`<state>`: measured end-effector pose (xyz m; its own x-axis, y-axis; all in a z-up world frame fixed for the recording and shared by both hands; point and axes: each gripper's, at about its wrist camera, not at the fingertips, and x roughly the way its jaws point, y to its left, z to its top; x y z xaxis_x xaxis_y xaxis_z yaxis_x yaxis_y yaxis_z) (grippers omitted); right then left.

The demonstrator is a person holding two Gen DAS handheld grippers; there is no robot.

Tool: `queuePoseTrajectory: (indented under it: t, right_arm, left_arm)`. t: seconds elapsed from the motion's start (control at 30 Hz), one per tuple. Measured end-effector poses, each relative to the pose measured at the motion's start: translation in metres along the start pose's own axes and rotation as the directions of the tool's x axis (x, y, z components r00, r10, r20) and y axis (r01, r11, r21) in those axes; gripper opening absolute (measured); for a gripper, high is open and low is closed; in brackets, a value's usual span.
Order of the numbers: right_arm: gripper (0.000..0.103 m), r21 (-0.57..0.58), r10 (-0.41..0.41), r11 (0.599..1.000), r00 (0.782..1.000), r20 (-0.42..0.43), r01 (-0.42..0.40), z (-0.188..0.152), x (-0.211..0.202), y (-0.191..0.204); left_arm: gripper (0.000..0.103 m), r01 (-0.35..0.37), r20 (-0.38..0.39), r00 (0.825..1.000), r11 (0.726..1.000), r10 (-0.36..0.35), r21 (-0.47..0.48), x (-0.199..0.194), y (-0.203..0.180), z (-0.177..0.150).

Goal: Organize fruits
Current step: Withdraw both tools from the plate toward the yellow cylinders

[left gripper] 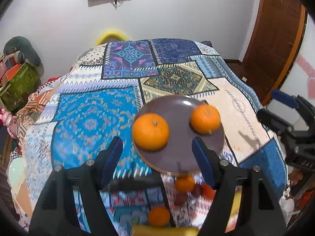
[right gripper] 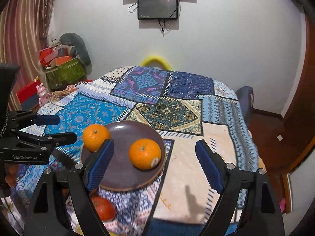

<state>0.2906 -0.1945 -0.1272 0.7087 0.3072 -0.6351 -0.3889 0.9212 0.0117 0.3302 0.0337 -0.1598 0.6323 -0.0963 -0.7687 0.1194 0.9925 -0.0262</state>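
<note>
Both claws hang over the worktop with their blue-padded fingers spread apart and nothing between them; the left claw (left gripper: 157,153) sits just short of the brown plate (left gripper: 173,157), whose near rim falls between its fingers, while the right claw (right gripper: 154,155) looks across the same plate (right gripper: 118,177) from the other side, its left finger crossing the plate's near edge.

Largest is the patchwork cloth (left gripper: 88,122) covering the worktop, blue, cream and gold panels; next the one plate, round and dark brown, lying flat on the cloth.

On the plate rest two oranges, well apart: in the left view one orange (left gripper: 150,131) at the plate's left rim, just ahead of the left claw, and a second orange (left gripper: 204,119) toward the far right rim.

Off the plate, nearer than it and partly behind the left claw, lie two more oranges (left gripper: 184,183) (left gripper: 158,216) and some darker red fruits (left gripper: 196,189), blurred beyond counting; a banana (left gripper: 165,231) shows at the bottom edge.

In the right view one red-orange fruit (right gripper: 103,208) lies on the cloth just below the plate.
</note>
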Motion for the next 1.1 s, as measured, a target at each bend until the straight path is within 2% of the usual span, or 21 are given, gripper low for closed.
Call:
queuePoseTrajectory:
  t: [0.13, 0.23, 0.57, 0.8, 0.9, 1.1]
  right_arm:
    - [0.084, -0.038, -0.021, 0.999, 1.0, 0.002, 0.021, -0.012, -0.022, 0.009]
    - [0.084, -0.05, -0.017, 0.999, 1.0, -0.004, 0.017, -0.021, -0.033, 0.015]
    - [0.084, -0.052, 0.004, 0.999, 0.998, -0.061, -0.007, -0.059, -0.049, 0.032]
    - [0.084, -0.034, 0.028, 0.999, 0.995, -0.098, -0.031, -0.076, -0.05, 0.046]
    - [0.084, -0.029, 0.042, 0.999, 0.992, -0.12, -0.046, -0.083, -0.047, 0.051]
    - [0.084, -0.042, 0.061, 0.997, 0.983, -0.171, -0.069, -0.093, -0.032, 0.065]
  left_arm:
    - [0.074, -0.006, -0.014, 1.0, 1.0, 0.006, 0.007, -0.017, -0.004, -0.025]
    - [0.081, -0.005, -0.027, 1.0, 1.0, 0.005, -0.026, -0.027, -0.004, -0.048]
    - [0.082, 0.004, -0.082, 0.997, 1.0, -0.007, -0.028, -0.043, -0.014, -0.105]
    - [0.082, -0.001, -0.153, 0.988, 1.0, 0.005, 0.028, -0.03, -0.026, -0.133]
    - [0.082, 0.016, -0.165, 0.986, 1.0, -0.012, 0.022, -0.023, -0.029, -0.139]
    - [0.085, 0.005, -0.181, 0.984, 1.0, -0.003, 0.008, -0.008, -0.031, -0.15]
